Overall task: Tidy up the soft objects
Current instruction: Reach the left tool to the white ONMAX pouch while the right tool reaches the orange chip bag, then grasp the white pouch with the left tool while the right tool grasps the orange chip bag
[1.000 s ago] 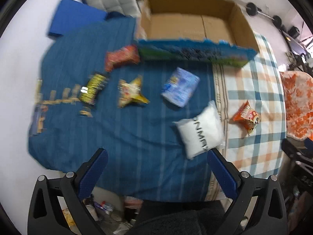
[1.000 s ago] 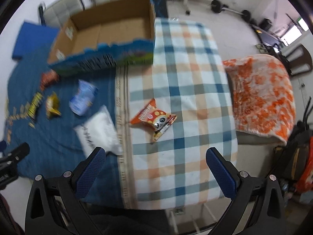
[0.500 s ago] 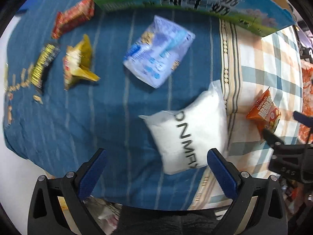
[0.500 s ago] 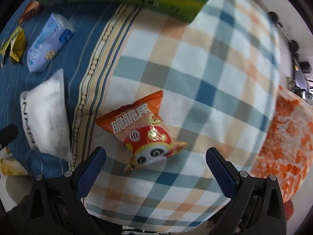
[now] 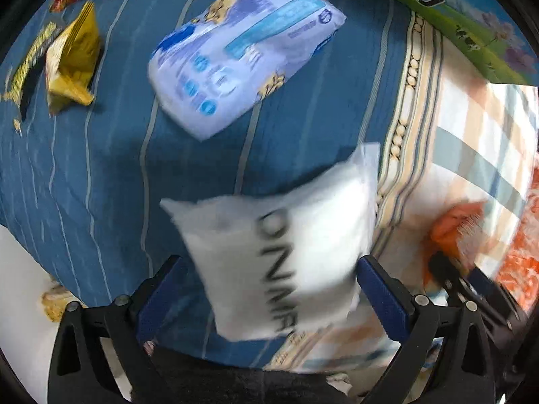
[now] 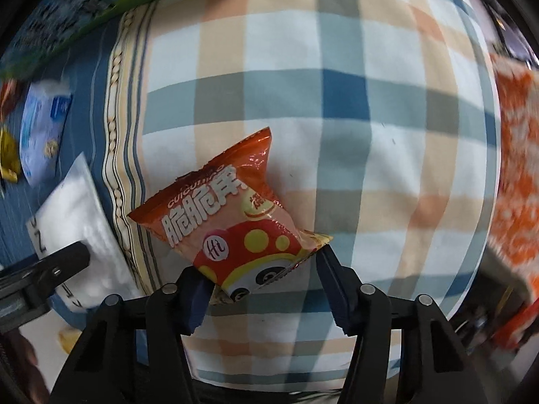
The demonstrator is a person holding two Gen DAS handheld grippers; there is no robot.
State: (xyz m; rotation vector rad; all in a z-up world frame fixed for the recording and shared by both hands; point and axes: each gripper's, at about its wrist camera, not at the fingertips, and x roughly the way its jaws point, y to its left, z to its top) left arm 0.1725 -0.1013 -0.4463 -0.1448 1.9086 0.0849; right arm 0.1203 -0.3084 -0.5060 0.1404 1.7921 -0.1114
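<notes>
Left gripper [image 5: 269, 289]: jaws spread wide, straddling one white soft pouch with black lettering [image 5: 283, 256]; the blue pads flank its lower edges, and contact cannot be confirmed through the blur. The pouch lies on the blue striped cloth [image 5: 84, 175]. One pale blue-and-white packet [image 5: 242, 50] lies at 12 o'clock of the pouch; one yellow wrapper [image 5: 70, 64] lies at 10 o'clock.

Right gripper [image 6: 261, 289]: jaws partly open around the lower end of one orange snack bag with white characters [image 6: 232, 225]. The bag rests on the plaid cloth [image 6: 337, 101]. One printed green-and-blue box wall [image 6: 101, 3] stands at 11 o'clock.
</notes>
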